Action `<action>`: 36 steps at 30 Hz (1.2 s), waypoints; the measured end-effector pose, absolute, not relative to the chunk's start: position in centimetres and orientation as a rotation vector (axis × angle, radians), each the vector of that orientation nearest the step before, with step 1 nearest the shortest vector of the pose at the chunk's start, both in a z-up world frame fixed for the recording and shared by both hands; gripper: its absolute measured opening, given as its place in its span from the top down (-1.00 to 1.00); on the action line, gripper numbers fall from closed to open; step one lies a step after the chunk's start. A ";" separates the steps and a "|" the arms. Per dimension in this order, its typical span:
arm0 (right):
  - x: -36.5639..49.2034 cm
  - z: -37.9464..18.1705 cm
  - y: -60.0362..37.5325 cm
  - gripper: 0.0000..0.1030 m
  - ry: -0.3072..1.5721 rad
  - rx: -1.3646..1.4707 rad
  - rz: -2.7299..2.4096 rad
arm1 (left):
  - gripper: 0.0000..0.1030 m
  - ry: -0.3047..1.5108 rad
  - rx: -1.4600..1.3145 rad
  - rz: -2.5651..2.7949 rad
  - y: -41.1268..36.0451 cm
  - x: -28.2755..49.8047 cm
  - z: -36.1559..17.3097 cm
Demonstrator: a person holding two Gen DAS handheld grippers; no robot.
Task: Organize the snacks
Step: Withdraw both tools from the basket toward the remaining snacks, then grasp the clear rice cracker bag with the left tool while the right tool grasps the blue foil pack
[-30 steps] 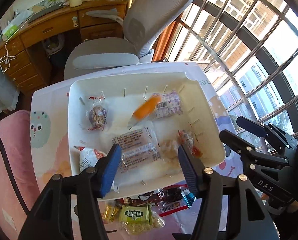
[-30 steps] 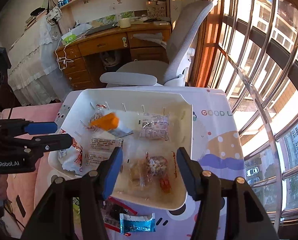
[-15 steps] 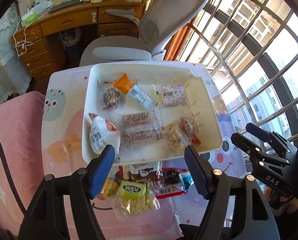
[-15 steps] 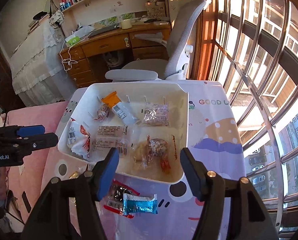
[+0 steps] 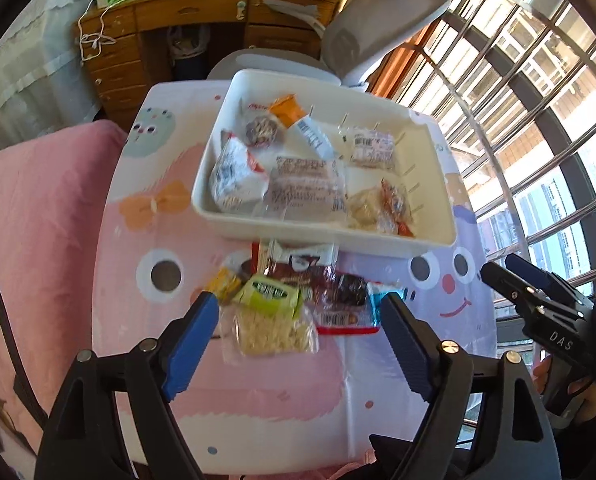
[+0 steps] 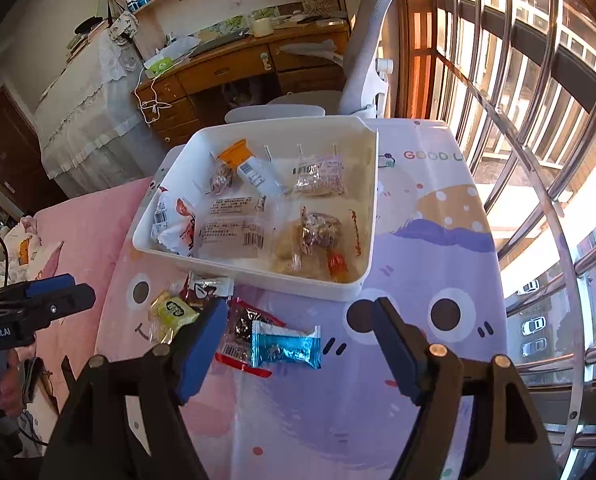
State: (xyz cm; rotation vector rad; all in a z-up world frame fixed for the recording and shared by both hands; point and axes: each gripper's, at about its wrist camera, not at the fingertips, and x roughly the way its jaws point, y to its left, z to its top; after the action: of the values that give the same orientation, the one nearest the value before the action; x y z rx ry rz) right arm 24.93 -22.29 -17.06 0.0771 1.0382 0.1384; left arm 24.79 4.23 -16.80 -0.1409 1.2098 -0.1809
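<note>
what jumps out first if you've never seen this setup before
The white bin full of wrapped snacks at the middle of the cartoon-print table draws the eye first. Just in front of it, on the near side, a loose pile of packets lies on the table, the shiny blue packet brightest among them. Both grippers, the left gripper and right gripper, hover over that pile with jaws open and empty.

One white tray (image 6: 257, 282) is being shown. About nine snack packets (image 6: 233, 236) are being held inside it. Five loose packets (image 5: 273, 330) are being seen at its six o'clock side: one blue packet (image 6: 285, 350), one dark red packet (image 6: 239, 326), one green-labelled packet (image 5: 267, 294), one yellow packet (image 5: 225, 282) and one brown packet (image 5: 298, 268).
</note>
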 end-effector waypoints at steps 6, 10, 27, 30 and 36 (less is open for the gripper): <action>24.2 -18.9 -23.1 -0.46 1.101 0.160 0.141 | -0.73 1.281 -0.119 -0.137 4.2 22.7 -18.9; 24.0 -19.7 -23.7 -0.46 1.143 0.200 0.126 | -0.73 1.319 -0.095 -0.068 3.9 21.8 -20.3; 24.2 -24.0 -26.8 -0.46 1.345 0.550 0.013 | -0.73 1.393 -0.071 -0.077 3.1 22.2 -25.4; 24.6 -24.8 -26.9 -0.46 1.377 0.592 -0.013 | -0.73 1.412 -0.095 -0.091 3.5 22.7 -26.6; 25.8 -26.4 -26.7 -0.46 1.439 0.668 -0.089 | -0.73 1.475 -0.140 -0.107 4.7 24.3 -29.0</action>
State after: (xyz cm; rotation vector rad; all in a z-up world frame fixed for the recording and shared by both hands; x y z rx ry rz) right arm 25.79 -26.72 -26.38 0.6685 1.4389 -0.0889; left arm 24.30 4.66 -28.95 -0.1401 1.4755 -0.1074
